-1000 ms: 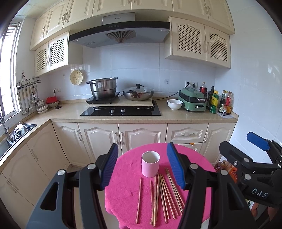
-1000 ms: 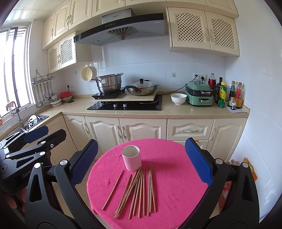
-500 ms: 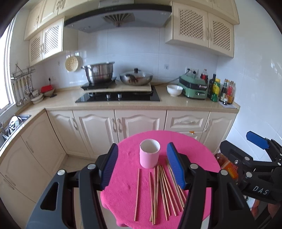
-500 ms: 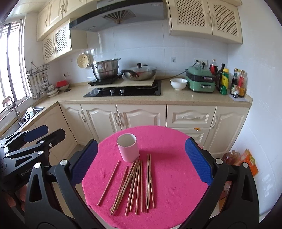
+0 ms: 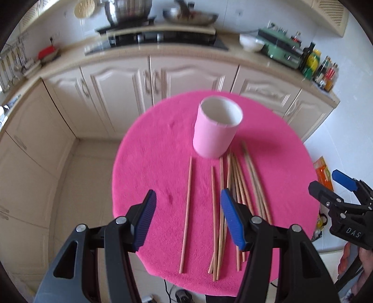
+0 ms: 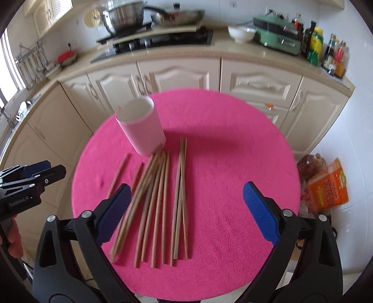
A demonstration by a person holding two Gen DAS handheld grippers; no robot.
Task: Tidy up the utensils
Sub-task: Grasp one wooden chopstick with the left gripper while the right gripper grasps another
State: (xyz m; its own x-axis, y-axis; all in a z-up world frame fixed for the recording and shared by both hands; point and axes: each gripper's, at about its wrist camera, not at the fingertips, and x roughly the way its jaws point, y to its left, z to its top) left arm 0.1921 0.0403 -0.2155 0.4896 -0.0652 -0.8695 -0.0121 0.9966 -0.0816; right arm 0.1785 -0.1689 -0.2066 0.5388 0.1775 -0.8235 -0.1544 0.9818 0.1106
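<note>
My right gripper [image 6: 185,209] hangs over the near half of the pink round table [image 6: 233,163], jaws wide but closing, nothing pinched — the wooden chopsticks [image 6: 160,198] lie flat on the cloth below and between the pads. The pink cup [image 6: 142,127] stands upright at their far ends, to the left. My left gripper [image 5: 186,219] is open too, empty, above the leftmost sticks.

Steel stockpot [image 6: 123,17] and wok [image 6: 177,16] stand on black hob [image 6: 163,38]. White bowl [image 6: 241,33] sits beside green appliance [image 6: 277,39]. Sauce bottles [image 6: 326,49] are grouped at beige worktop [image 6: 233,52] end. Orange packet [image 6: 328,186] lies on floor.
</note>
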